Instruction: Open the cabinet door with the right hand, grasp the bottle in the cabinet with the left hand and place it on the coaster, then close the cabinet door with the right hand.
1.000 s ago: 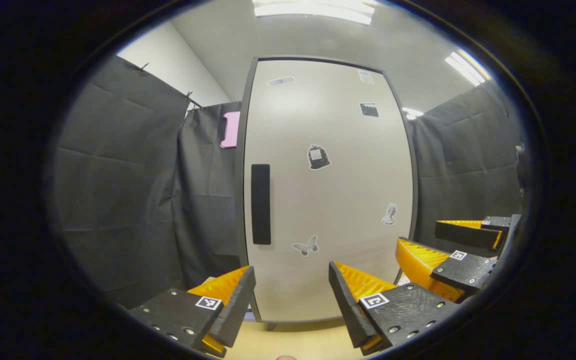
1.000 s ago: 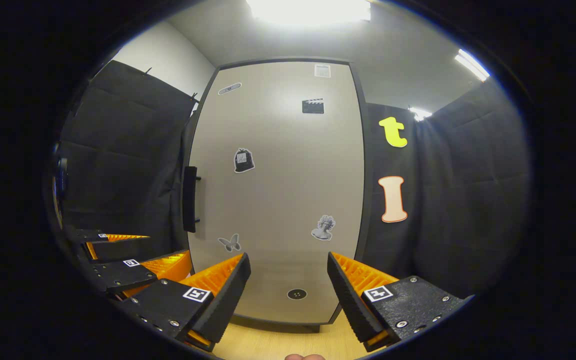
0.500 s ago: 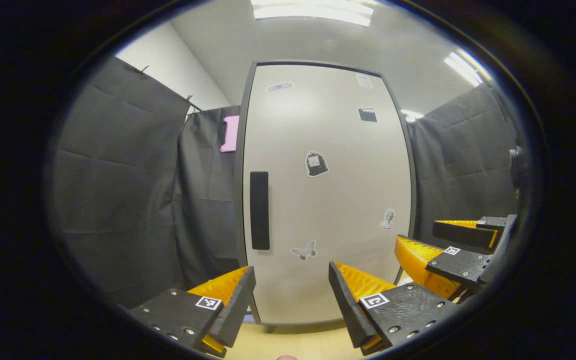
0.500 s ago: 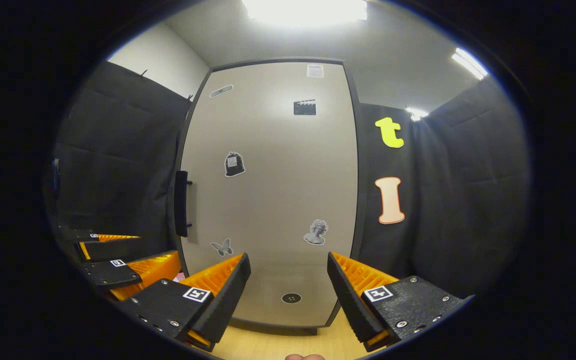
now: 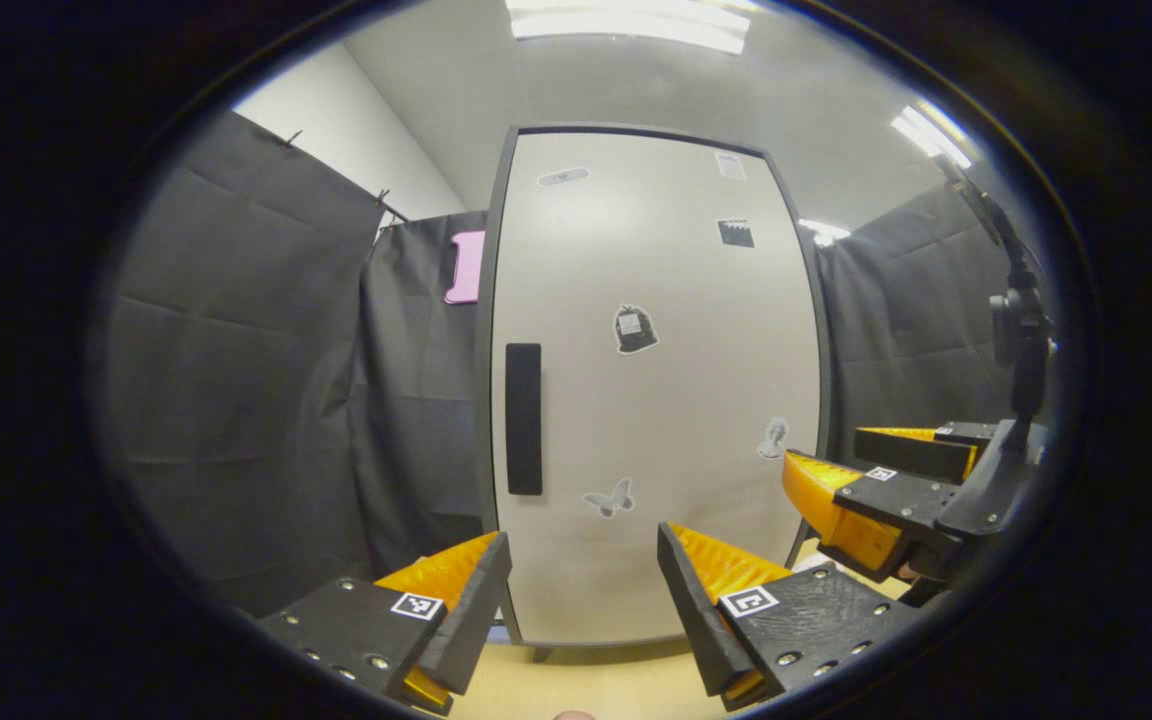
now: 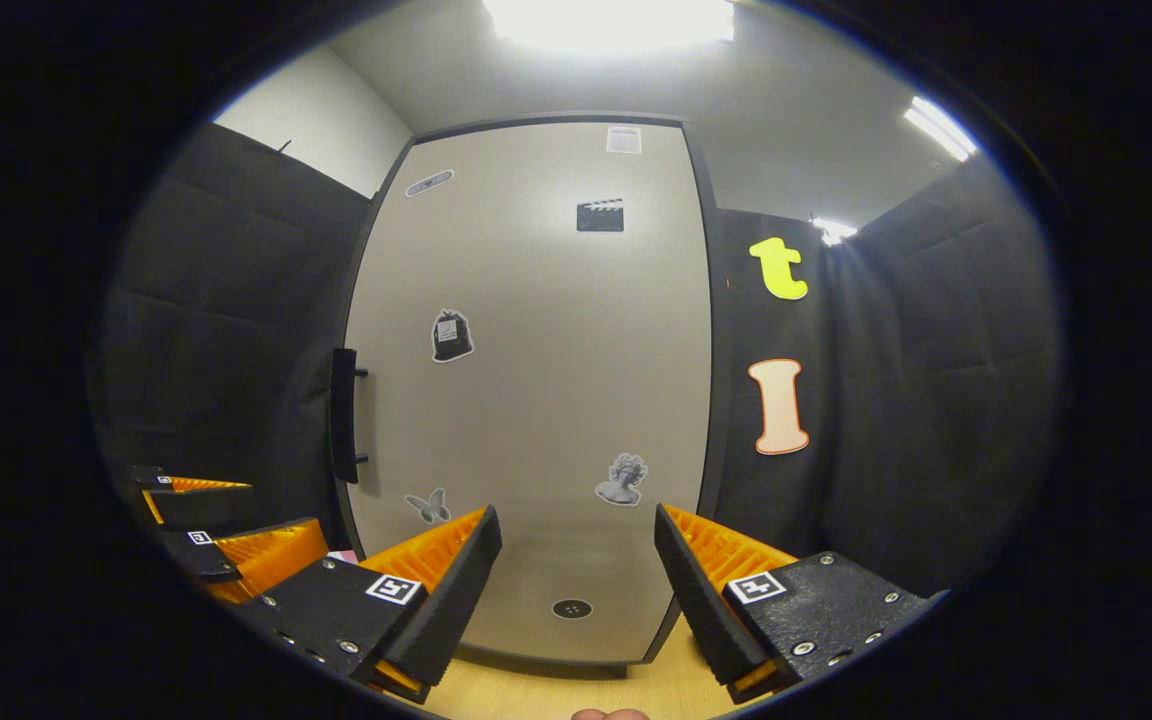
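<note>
I count one cabinet door (image 5: 656, 400) at twelve o'clock, one handle (image 5: 523, 418) at nine o'clock on it, five stickers (image 5: 635, 328) across its face, and my two grippers: left (image 5: 584, 600), right (image 6: 576, 590)

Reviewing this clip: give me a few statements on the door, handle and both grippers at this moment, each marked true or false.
1. The cabinet door is closed. True.
2. The right gripper is shut on the handle. False: its fingers are apart, short of the door.
3. The left gripper holds a bottle. False: it is open, with nothing between its fingers.
4. The handle sits at the door's left edge in both views. True.
5. A butterfly sticker is low on the door. True.
</note>
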`<move>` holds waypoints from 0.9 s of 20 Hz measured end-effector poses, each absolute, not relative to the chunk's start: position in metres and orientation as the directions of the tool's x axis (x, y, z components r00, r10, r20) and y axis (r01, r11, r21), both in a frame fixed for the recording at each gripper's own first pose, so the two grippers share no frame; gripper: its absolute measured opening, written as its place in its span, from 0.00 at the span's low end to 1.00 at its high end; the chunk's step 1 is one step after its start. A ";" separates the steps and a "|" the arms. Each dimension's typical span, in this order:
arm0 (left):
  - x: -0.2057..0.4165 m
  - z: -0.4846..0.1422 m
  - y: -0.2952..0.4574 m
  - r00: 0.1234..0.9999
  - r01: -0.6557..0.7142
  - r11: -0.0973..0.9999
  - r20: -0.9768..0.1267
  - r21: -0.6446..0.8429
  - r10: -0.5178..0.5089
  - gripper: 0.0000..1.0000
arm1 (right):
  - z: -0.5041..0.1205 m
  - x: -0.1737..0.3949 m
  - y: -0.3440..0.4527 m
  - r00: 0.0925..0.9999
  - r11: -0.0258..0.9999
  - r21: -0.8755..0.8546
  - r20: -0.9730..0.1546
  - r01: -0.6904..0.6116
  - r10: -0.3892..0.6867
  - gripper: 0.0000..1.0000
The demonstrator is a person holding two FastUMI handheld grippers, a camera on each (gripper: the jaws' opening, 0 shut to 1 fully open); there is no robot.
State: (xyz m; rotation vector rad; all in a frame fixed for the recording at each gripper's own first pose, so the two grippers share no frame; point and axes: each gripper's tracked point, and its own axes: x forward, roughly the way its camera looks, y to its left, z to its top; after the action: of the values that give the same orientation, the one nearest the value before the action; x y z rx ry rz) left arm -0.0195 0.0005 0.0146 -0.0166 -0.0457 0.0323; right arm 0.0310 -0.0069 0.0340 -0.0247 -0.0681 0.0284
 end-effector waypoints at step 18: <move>-0.122 -0.042 0.078 0.978 -0.205 0.979 -0.038 0.023 0.206 0.84 | 0.071 0.086 0.119 0.956 0.964 -0.061 0.130 -0.258 0.264 0.95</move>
State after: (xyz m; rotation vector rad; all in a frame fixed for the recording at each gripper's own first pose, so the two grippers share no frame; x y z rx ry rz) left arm -0.1219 0.0783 -0.0418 0.0194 0.0403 0.2068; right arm 0.0862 0.1188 0.0715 -0.0438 -0.1374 0.2651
